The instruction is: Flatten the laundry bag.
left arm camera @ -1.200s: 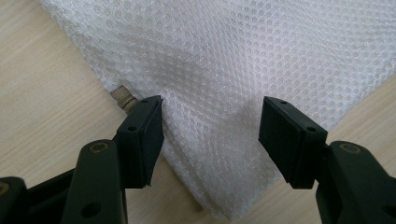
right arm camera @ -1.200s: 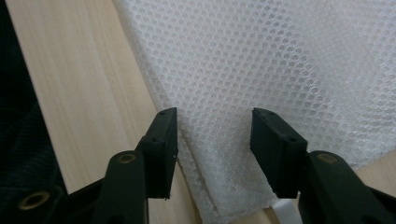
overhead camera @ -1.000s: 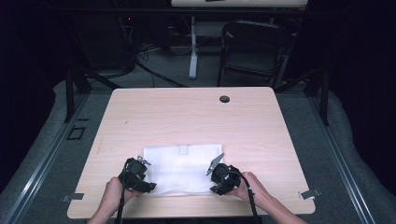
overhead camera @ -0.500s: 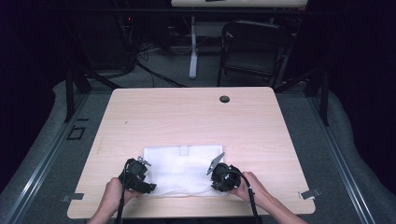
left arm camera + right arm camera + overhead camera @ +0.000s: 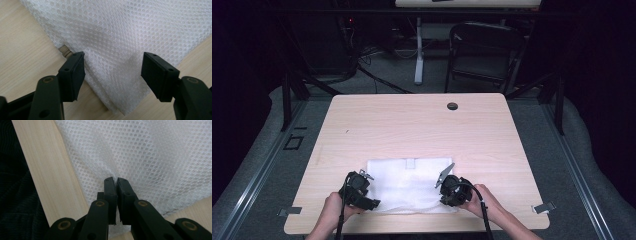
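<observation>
White mesh cloth (image 5: 409, 184) lies flat near the front edge of the table (image 5: 412, 125), roughly centred left to right, small pale tab at the middle of its far edge. Honeycomb net weave, clear in both gripper views (image 5: 120, 37) (image 5: 150, 157)

Left gripper (image 5: 358, 190) sits at the cloth's near left corner, held by the person's left hand (image 5: 331, 212). In the left gripper view its jaws stand wide apart, the cloth corner lying on the wood between them, nothing pinched (image 5: 112, 72). The left jaw touches or nearly touches the folded cloth edge; a small metal zip pull (image 5: 65, 50) pokes out from under the cloth just beside that jaw. The corner looks doubled over, a layered edge showing

Right gripper (image 5: 451, 190) is at the cloth's near right part, held by the right hand (image 5: 484, 205), cable looping over it. In the right gripper view the jaws are pressed together with a pinch of mesh caught between the tips, fabric puckering up into them (image 5: 116, 180). A thin reddish thread runs along the cloth hem at lower right of that view. Bare wood strip beside the cloth, then dark floor past the table edge

Rest of the table is light wood, a round dark grommet (image 5: 452, 106) near the far edge, well apart from the cloth. Behind the table a dark folding chair (image 5: 484, 55), a white desk leg (image 5: 418, 50) and cables on grey carpet
</observation>
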Demonstrator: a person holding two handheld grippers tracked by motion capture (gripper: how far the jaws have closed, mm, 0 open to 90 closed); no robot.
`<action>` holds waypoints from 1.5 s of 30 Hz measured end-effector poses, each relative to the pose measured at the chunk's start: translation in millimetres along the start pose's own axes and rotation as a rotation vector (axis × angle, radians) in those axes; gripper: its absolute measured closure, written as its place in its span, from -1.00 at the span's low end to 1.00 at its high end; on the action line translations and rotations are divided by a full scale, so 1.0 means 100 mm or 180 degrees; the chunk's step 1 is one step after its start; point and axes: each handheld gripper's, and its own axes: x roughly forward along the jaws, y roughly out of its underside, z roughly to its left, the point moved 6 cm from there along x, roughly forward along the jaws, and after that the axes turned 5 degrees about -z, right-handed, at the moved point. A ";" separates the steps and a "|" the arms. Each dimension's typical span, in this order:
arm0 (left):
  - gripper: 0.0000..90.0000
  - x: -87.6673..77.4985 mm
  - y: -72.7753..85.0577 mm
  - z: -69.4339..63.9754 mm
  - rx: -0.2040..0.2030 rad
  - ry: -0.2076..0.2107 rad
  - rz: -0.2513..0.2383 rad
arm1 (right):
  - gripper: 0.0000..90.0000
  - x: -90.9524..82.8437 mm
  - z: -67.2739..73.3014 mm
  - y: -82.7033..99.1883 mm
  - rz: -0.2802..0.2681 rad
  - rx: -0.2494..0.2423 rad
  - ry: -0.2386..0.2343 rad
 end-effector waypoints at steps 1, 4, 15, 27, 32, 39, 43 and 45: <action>-0.28 -0.02 -0.01 0.00 -0.0003 -0.0009 -0.0025 | 0.93 -0.01 0.00 0.00 -0.0020 0.0013 -0.0005; -0.35 -0.08 -0.02 0.01 -0.0054 -0.0011 -0.0134 | 0.93 -0.04 0.00 -0.01 -0.0054 0.0007 0.0003; -0.62 -0.21 -0.09 -0.03 0.0006 -0.0011 -0.0415 | 0.93 -0.14 -0.03 -0.05 -0.0202 0.0056 0.0042; -0.67 -0.21 -0.16 -0.18 0.0185 0.0077 -0.0526 | 0.93 -0.23 -0.04 -0.11 -0.0342 0.0098 0.0068; -0.70 -0.19 -0.18 -0.23 0.0227 0.0125 -0.0587 | 0.93 -0.27 -0.05 -0.14 -0.0442 0.0143 0.0062; -0.79 -0.14 -0.22 -0.35 0.0333 0.0155 -0.0587 | 0.93 -0.31 -0.05 -0.17 -0.0499 0.0153 0.0070; -0.80 -0.11 -0.23 -0.38 0.0393 0.0157 -0.0570 | 0.93 -0.34 -0.05 -0.18 -0.0534 0.0173 0.0074; -0.80 -0.09 -0.24 -0.39 0.0418 0.0169 -0.0560 | 0.93 -0.35 -0.06 -0.19 -0.0531 0.0158 0.0076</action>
